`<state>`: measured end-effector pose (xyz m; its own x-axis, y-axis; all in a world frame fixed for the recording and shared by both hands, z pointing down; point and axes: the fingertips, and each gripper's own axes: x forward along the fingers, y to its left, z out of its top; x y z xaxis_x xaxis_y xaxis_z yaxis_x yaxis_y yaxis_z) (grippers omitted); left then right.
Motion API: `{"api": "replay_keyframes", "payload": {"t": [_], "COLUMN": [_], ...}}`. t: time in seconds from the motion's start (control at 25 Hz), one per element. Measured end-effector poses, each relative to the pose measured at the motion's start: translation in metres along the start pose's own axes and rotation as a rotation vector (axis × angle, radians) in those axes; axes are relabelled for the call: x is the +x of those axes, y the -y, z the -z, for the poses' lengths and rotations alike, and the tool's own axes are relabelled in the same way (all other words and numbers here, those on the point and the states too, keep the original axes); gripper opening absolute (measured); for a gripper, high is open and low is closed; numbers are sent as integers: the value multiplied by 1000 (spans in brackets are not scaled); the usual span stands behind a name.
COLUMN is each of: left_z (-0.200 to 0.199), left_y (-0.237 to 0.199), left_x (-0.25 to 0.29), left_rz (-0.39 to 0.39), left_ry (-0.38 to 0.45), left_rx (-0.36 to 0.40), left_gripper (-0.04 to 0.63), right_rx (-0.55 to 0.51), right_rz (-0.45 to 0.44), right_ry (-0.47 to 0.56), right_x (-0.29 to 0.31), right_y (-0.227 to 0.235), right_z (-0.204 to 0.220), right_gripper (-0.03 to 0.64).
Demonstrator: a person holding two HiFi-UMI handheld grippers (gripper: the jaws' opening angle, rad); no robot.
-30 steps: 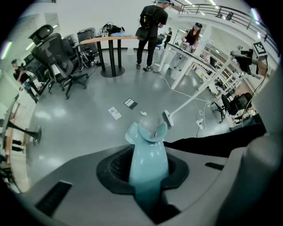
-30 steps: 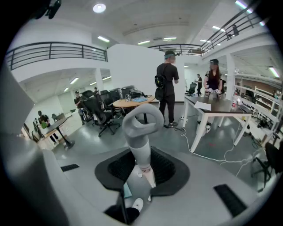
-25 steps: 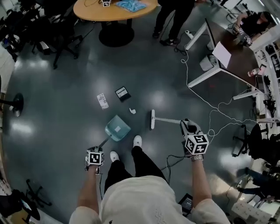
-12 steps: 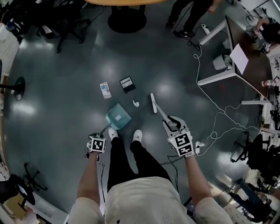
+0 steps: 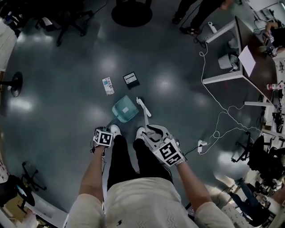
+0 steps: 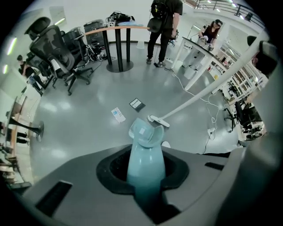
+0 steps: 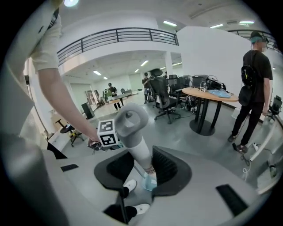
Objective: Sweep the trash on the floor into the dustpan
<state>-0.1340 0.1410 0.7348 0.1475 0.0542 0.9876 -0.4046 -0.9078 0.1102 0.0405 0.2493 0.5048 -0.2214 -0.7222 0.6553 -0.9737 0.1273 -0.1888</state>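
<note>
A teal dustpan (image 5: 124, 109) rests on the grey floor ahead of my feet, and my left gripper (image 5: 103, 138) is shut on its long teal handle (image 6: 146, 163). My right gripper (image 5: 156, 136) is shut on the white broom handle (image 7: 132, 132). The broom head (image 5: 140, 105) lies right beside the pan's right edge. Beyond the pan lie a white packet (image 5: 107, 85) and a small black box (image 5: 130, 79). In the left gripper view the pan (image 6: 145, 132), broom head (image 6: 158, 120), packet (image 6: 118, 114) and box (image 6: 137, 104) all show.
My white shoes (image 5: 116, 130) stand just behind the pan. A round table base (image 5: 132, 13) and office chairs (image 5: 67, 20) are at the back, with a person (image 5: 196, 13) beside them. A white-legged desk (image 5: 227, 67), a loose cable (image 5: 218, 116) and a power strip (image 5: 201, 144) are to the right.
The broom has swung left, its head moving from well right of the dustpan to right against it. The small white scrap that lay between them no longer shows.
</note>
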Motion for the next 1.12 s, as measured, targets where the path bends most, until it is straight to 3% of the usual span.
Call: {"api": "replay_keyframes", "payload": {"t": [0.24,0.44,0.68,0.96,1.12], "left_z": [12,25,21,16,28], "left_y": [-21,-40,-51,-65,-81], "left_x": [1,0,0,-8,-21], "left_rz": [47,59,93,108,125], "left_ry": [-19,-32,3,52,78], "left_rx": [4,30,-8,-25,-92], "left_gripper": [91,91,91,91,92], "right_rx": [52,24,4,13,-14], "right_rz": [-66,-132,-191,-146,-86], "right_ry": [30,28,14,4,12], "right_x": [27,40,46,33,17], "right_y": [-39,-64,-81,-53,-35], "right_z": [-34,-58,-78,-94,-116], "right_gripper": [126,127,127,124,120]}}
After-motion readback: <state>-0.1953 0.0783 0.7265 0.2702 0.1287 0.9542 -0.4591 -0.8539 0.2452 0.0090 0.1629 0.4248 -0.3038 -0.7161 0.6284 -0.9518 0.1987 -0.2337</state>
